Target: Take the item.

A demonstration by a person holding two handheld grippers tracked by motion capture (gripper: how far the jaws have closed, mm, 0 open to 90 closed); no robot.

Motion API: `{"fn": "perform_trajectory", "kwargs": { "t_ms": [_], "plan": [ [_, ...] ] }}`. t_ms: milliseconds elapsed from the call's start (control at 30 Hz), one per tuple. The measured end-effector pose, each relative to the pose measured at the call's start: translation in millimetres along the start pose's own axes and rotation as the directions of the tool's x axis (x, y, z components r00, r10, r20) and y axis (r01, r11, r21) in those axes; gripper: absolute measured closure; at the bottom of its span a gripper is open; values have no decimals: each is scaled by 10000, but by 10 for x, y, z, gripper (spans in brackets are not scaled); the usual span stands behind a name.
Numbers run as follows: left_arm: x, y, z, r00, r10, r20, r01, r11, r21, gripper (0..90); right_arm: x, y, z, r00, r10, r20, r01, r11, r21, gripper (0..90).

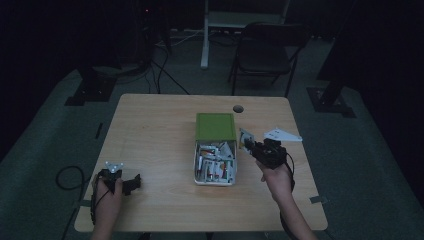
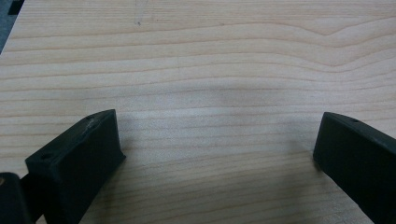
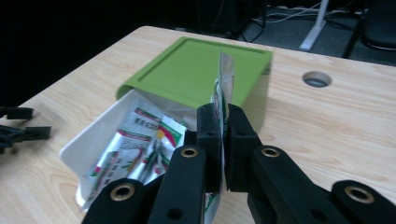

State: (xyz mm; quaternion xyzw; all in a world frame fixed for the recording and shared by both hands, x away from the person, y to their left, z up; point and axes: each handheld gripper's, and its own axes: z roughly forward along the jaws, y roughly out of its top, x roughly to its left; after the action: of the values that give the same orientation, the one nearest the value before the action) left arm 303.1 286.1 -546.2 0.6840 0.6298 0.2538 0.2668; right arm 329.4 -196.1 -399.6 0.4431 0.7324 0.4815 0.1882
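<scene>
While the right gripper (image 3: 223, 140) pinches one packet (image 3: 225, 79) beside the drawer (image 1: 215, 170), plenty remain inside; left gripper (image 2: 215, 154) idles wide open.

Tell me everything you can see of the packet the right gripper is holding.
The packet is a thin, flat sachet, foil-like, white with green and red print. It stands on edge, upright, pinched low between the shut jaws of the right gripper, its top edge free above them. It hangs beside the open white drawer of the green box, apart from the similar sachets lying inside. Its print is too small to read.
</scene>
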Motion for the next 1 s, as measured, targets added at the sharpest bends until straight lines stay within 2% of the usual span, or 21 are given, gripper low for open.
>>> {"fn": "perform_trajectory", "kwargs": {
  "t_ms": [400,733,1000],
  "plan": [
    [-2,-1,2,10000,-29,-1,29,10000,-27,11,-268,-107,-98,9977,253,629,-244,9996,-162,867],
    [-1,-1,1,10000,-16,0,16,10000,-16,11,-481,-271,-117,9925,381,1160,-401,9991,153,866],
    [-2,-1,2,10000,-23,3,23,10000,-21,11,-627,-423,-106,9888,609,1364,-659,9973,325,866]
  ]
}}
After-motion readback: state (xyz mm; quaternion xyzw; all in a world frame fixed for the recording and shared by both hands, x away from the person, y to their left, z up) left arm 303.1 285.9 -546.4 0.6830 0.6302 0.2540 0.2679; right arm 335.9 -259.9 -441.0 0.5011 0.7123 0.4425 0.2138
